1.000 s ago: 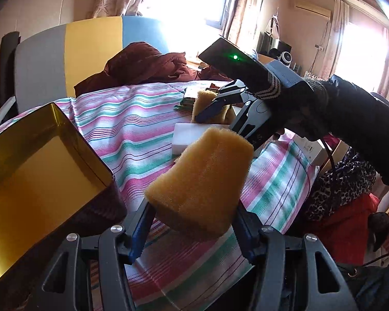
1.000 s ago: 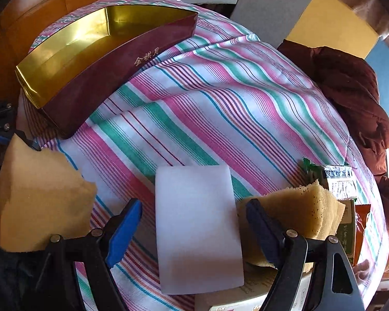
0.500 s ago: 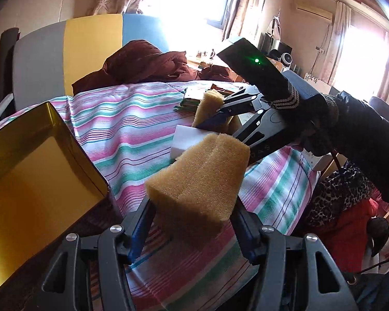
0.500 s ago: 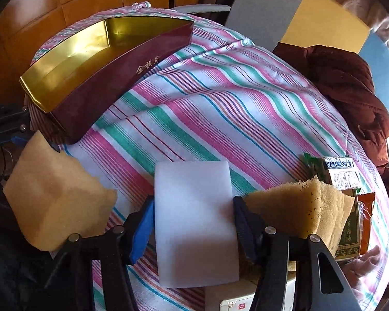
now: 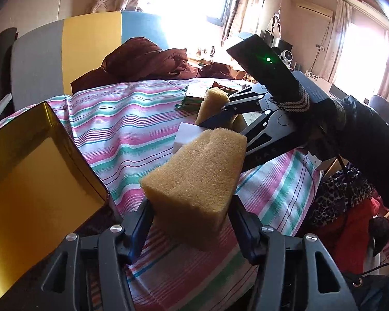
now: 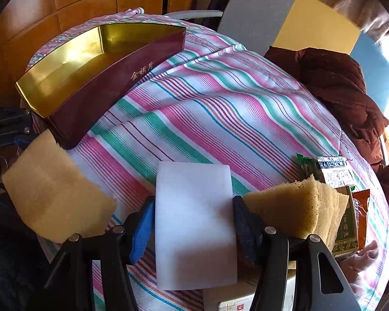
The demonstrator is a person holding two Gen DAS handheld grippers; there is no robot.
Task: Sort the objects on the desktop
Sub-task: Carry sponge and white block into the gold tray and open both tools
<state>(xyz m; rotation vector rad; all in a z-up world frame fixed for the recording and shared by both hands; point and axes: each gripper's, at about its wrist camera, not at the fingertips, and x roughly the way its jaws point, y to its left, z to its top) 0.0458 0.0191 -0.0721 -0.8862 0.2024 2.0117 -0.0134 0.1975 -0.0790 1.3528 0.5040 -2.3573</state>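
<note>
The box (image 5: 26, 171) sat at the left, gold inside and empty as far as showed, its open top just beside the left gripper (image 5: 192, 215), which pinched a yellow sponge (image 5: 194, 178) clear of the cloth (image 5: 132, 129). To finish well, that sponge wanted carrying over the near wall and letting go low inside, since the wall stood between. Further right the right gripper (image 6: 192, 223) had its pads against both long sides of the white block (image 6: 194, 223), which lay on the cloth; whether it was gripped firm I could not tell, so a straight lift seemed wise. A second sponge (image 6: 303, 212) touched its right finger and might drag; packets (image 6: 334, 173) lay just beyond
</note>
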